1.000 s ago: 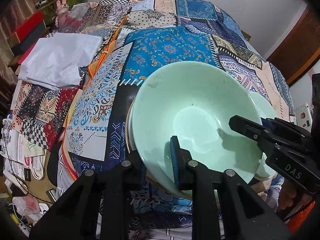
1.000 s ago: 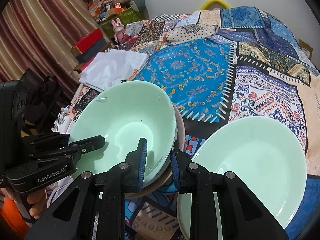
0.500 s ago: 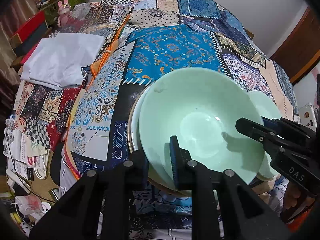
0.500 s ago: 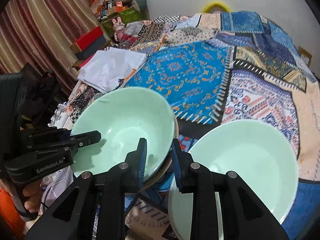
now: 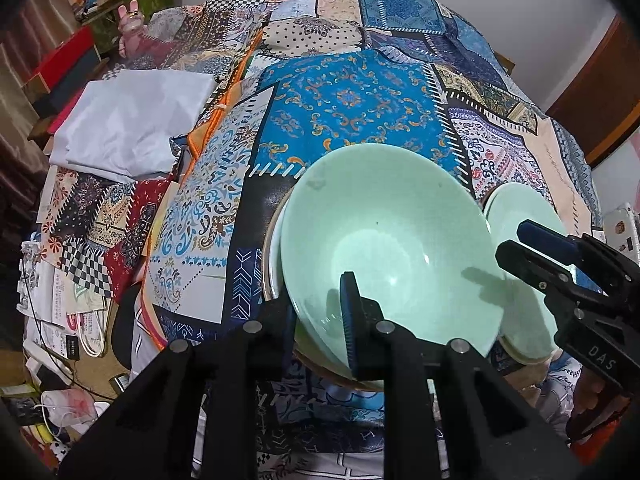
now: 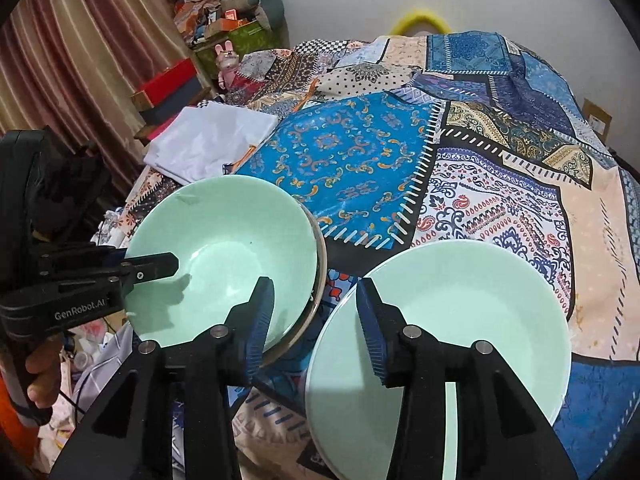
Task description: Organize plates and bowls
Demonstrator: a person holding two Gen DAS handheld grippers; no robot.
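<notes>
Two mint-green bowls show on the patchwork cloth. The left bowl, at centre frame, sits nested on a stack of dishes; the left gripper is clamped shut on its near rim. The right bowl lies lower right, alone. The right gripper is opening, its fingers straddling the gap between both rims, gripping nothing. Open cloth stretches behind toward the upper frame.

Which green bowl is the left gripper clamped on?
The stacked bowl by the white cloth; left gripper pinches its near rim. The other bowl sits alone, ungripped.
</notes>
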